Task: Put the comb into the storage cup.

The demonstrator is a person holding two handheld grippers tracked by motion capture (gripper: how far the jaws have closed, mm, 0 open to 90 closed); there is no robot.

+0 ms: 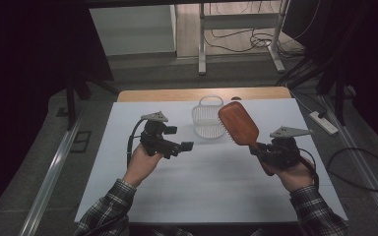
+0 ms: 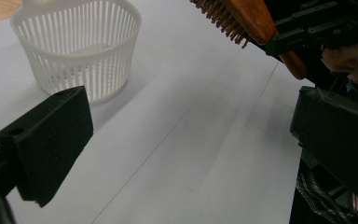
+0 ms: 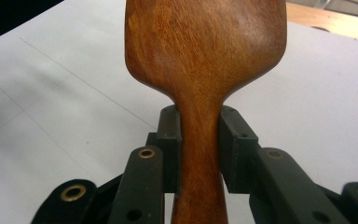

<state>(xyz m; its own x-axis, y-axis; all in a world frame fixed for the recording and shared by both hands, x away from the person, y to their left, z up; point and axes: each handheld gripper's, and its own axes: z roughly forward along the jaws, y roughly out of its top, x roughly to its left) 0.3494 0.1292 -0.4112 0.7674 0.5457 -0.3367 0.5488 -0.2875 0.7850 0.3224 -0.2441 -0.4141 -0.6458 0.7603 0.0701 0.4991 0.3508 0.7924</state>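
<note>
A wooden paddle hairbrush (image 1: 238,123) is held up above the table, its head tilted toward the far left with the bristles facing down-left. My right gripper (image 1: 259,150) is shut on the brush's handle (image 3: 200,154), both jaws pressing its neck. The brush's bristled edge (image 2: 228,21) appears at the top of the left gripper view. A white slatted plastic basket (image 1: 207,120) stands on the table just left of the brush head, and looks empty (image 2: 81,46). My left gripper (image 1: 186,146) hovers left of centre, open, nothing between its jaws.
The table (image 1: 211,182) is covered with white paper, with a wooden strip (image 1: 177,94) along its far edge. A power strip (image 1: 323,123) and cables lie on the floor to the right. Metal frame legs (image 1: 202,44) stand beyond the table.
</note>
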